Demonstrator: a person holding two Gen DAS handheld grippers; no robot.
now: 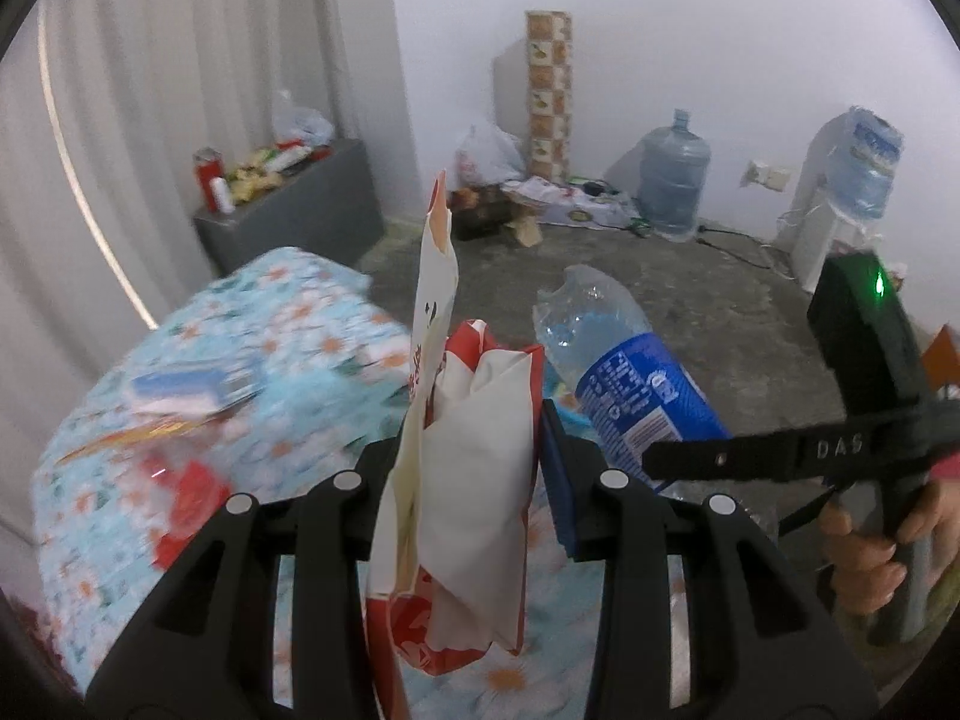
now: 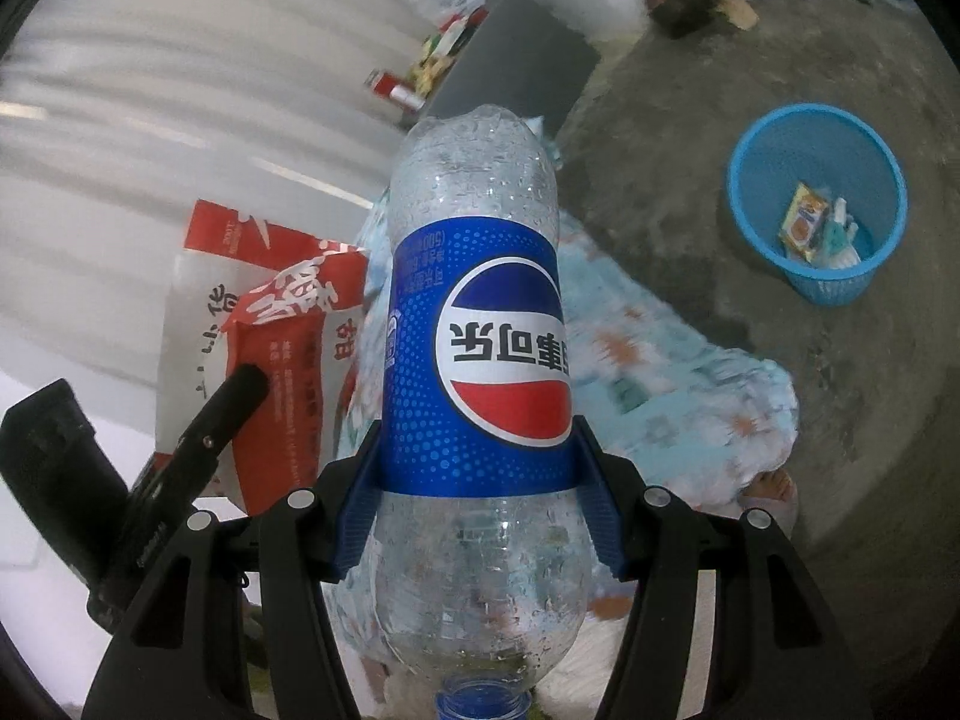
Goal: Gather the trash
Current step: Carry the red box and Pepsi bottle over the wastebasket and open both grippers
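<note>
Paper, red and white, is what the left gripper (image 1: 474,480) is clamped on: a crumpled snack bag (image 1: 468,468) is pinched between narrowly set jaws and stands up out of them toward twelve o'clock in the left wrist view, above the flowered tablecloth (image 1: 288,324), where more blurred packets (image 1: 180,390) are left at about nine o'clock. Farther right, the right gripper (image 2: 477,492) is closed at a middling width on an empty cola bottle (image 2: 474,360), held at the blue label with its open neck toward the camera and its base pointing away. The blue mesh basket (image 2: 816,204) is seen on the concrete floor at about two o'clock in the right wrist view, well apart from the table edge, with a few wrappers already inside. The step in hand is judged to be the carry to that basket. Both grips are best kept firm until each item is brought above the rim, and the light bag is best released low, since it could drift outside.
</note>
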